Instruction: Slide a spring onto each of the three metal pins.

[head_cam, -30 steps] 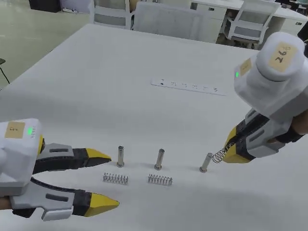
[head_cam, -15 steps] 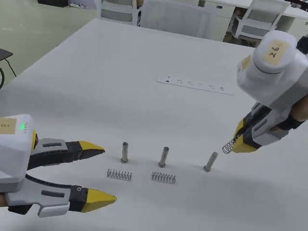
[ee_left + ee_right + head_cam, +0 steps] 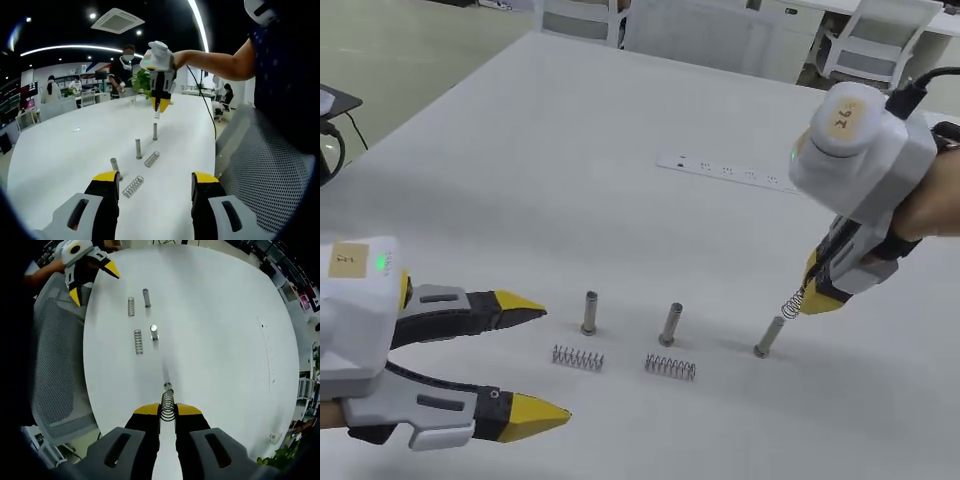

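Three upright metal pins stand in a row on the white table: left pin [image 3: 589, 313], middle pin [image 3: 671, 325], right pin [image 3: 769, 337]. Two springs lie in front of them, one [image 3: 578, 357] by the left pin and one [image 3: 670, 367] by the middle pin. My right gripper [image 3: 813, 300] is shut on a third spring [image 3: 792, 300], which hangs tilted just above and right of the right pin's top. In the right gripper view that held spring [image 3: 168, 405] lines up over the right pin [image 3: 168, 386]. My left gripper [image 3: 556, 361] is open and empty, left of the left pin.
A white power strip [image 3: 735, 172] lies farther back on the table. Office chairs [image 3: 865, 35] stand past the far edge. In the left gripper view, people stand in the room behind the table [image 3: 55, 145], and a mesh chair [image 3: 260, 165] is at the right.
My right gripper has lifted the spring from beside the right pin's top to a little above it. The left gripper stays open in place. The head camera has shifted.
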Motion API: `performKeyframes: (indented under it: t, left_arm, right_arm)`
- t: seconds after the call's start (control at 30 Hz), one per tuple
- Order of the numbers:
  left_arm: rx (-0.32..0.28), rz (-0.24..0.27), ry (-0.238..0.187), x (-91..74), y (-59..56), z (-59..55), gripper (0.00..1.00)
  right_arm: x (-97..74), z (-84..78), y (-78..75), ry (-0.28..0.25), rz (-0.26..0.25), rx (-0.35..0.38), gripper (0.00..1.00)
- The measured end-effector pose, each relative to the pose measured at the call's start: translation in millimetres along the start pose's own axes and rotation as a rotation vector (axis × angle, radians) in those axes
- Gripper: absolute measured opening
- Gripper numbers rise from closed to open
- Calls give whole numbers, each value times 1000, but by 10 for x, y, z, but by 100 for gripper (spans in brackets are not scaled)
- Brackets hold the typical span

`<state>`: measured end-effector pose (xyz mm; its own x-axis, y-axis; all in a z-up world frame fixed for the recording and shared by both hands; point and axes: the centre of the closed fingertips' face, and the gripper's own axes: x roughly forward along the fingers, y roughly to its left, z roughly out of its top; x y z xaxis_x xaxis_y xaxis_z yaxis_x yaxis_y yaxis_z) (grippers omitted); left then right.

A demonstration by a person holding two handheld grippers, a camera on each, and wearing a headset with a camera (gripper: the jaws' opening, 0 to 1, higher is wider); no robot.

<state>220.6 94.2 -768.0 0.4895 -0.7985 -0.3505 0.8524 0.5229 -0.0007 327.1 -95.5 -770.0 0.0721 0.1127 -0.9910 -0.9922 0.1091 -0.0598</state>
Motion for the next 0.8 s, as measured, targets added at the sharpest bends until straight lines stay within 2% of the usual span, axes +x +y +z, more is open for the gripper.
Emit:
performKeyframes:
  t: [0.8]
  left_arm:
    - [-12, 3, 9, -17, -1, -37, 52]
  right_arm:
    - [187, -22, -24, 42, 41, -3, 8]
